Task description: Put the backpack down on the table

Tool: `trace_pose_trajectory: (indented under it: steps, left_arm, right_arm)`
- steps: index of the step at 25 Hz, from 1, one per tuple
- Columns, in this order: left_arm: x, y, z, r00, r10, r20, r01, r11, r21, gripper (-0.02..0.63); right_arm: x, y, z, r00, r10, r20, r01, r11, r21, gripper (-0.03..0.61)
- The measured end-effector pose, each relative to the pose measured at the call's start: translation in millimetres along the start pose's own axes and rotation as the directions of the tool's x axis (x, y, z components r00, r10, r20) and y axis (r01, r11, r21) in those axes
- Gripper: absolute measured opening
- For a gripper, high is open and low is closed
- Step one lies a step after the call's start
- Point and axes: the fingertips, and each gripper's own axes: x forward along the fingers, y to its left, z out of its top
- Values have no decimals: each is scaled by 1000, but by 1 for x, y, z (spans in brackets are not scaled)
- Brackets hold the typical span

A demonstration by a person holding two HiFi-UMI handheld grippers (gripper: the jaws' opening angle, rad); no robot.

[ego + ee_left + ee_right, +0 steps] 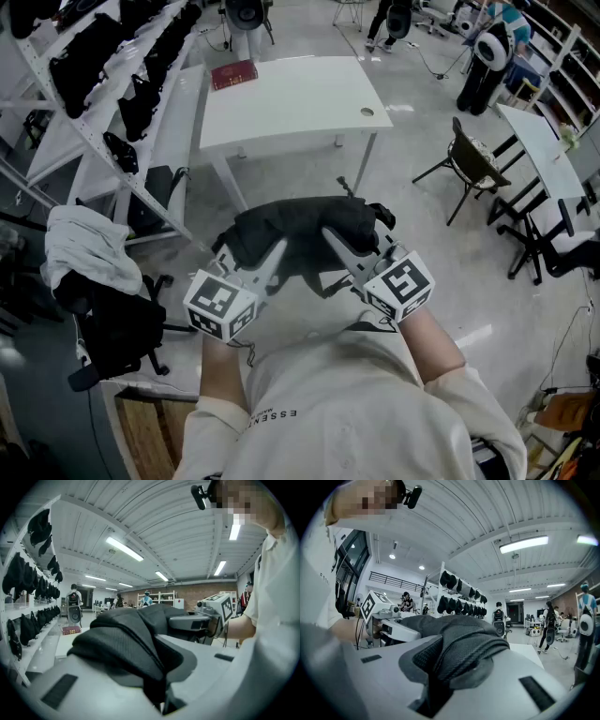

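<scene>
The backpack (305, 223) hangs in the air, well short of the white bench (291, 108). The left gripper (279, 246) and right gripper (330, 234) each have their fingers (61, 686) clamped narrowly on its black fabric. Carrying it over the bench and lowering it are left to do.

White surface (300, 103) ahead mostly bare: a red book (233, 74) at the far left corner and a small round fitting (367, 112) near the right edge, broad open middle between them. Left flank shut in by a slanted rack (89, 133) hung with black bags (141, 103), just beside the surface; a black chair (469, 161) stands well apart on the right, open floor (412, 150) between. Left tongs (279, 247) and right tongs (332, 236), both clamped on the backpack (300, 220), hang over floor short of the near edge, a cloth-draped office chair (94, 272) close at the left.
</scene>
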Motion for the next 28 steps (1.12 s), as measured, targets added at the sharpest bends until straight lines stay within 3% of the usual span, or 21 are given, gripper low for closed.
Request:
trace_pose_trajectory:
  steps: [18,28]
  left_arm:
    - [15,22,-10,999,22,-35,-22,1000,-14,65]
    - [85,76,-15,995,61,-77,-65,996,-61,66]
  right_arm:
    - [24,-18,-15,999,38,-9,-38,997,66,74]
    - [74,-93,-39,994,106,-33,-102,989,108,74]
